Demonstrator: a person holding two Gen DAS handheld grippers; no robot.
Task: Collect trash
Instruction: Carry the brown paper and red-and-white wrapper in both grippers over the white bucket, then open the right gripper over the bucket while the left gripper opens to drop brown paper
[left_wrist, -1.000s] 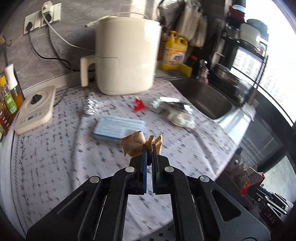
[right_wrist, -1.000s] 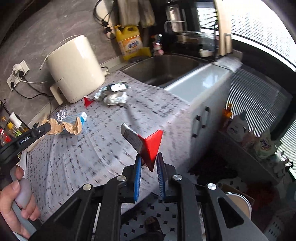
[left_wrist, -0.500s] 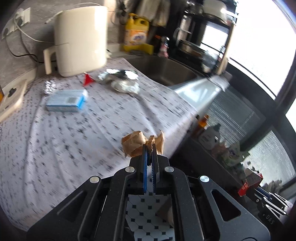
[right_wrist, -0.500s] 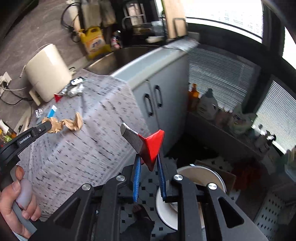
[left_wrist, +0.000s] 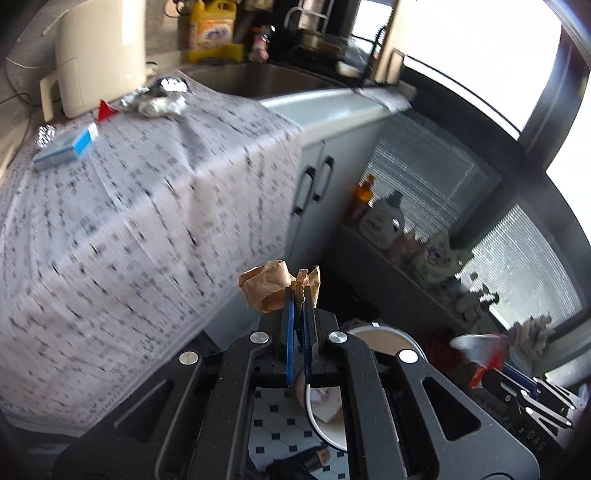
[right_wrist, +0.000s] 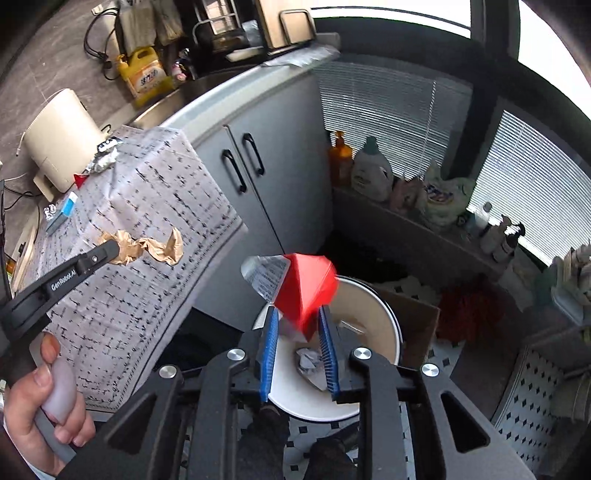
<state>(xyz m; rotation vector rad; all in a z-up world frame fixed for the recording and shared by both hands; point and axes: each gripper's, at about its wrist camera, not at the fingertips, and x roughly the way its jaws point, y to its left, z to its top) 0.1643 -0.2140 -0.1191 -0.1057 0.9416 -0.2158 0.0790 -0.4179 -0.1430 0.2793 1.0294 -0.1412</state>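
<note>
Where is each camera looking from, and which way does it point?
Left wrist: sits on the left gripper, looking past its crumpled brown paper toward the cloth-covered counter and cabinet; only the gripper shows.
Right wrist: sits on the right gripper, pointing down at the white bin; the red wrapper sits between open fingers, and the person's left hand shows.
Both see the bin, counter and brown paper.

Both wrist views angled down, sharing white bin (left_wrist: 373, 334) (right_wrist: 373, 321), counter edge (left_wrist: 332, 110) (right_wrist: 236, 99)
</note>
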